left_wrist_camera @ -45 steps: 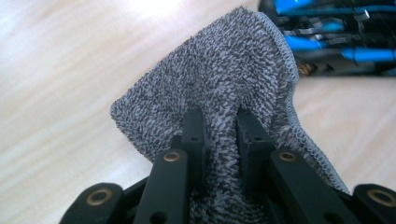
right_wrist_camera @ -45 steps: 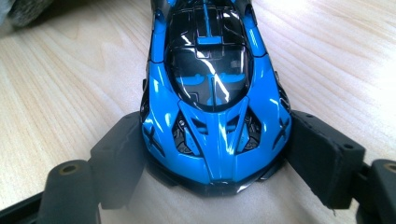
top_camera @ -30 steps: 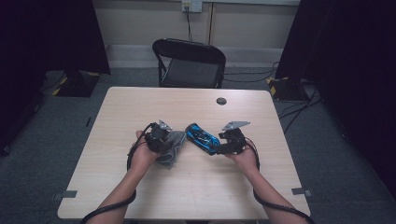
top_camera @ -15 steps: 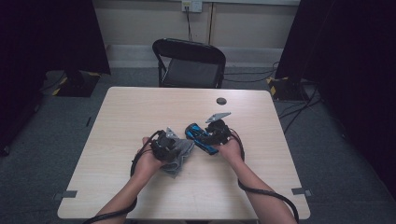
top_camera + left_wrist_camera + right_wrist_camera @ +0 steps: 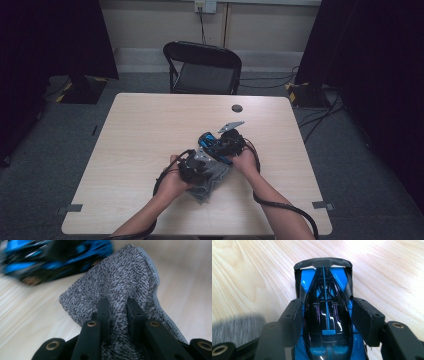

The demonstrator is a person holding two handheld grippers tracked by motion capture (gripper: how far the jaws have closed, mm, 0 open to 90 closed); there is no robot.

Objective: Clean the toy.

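Observation:
A blue and black toy car [image 5: 325,285] stands on the wooden table [image 5: 140,130]. My right gripper [image 5: 328,302] straddles the car from behind; its jaws have just been closing and the pads [image 5: 295,315] press on the car's sides. In the high view the right gripper [image 5: 224,145] sits over the car [image 5: 207,141] near the table's middle. My left gripper [image 5: 117,302] is shut on a grey knitted cloth [image 5: 120,277], which bunches up between the jaws. The cloth [image 5: 212,182] hangs from the left gripper [image 5: 196,167] right beside the car [image 5: 50,260].
A black folding chair [image 5: 202,67] stands behind the table's far edge. A small black round disc [image 5: 237,108] lies on the far part of the table. Cables trail from both grippers toward the near edge, and dark curtains flank the room.
My left hand has carried the cloth to the right, up to the car. The right gripper has slid left over the car and its jaws have narrowed onto it.

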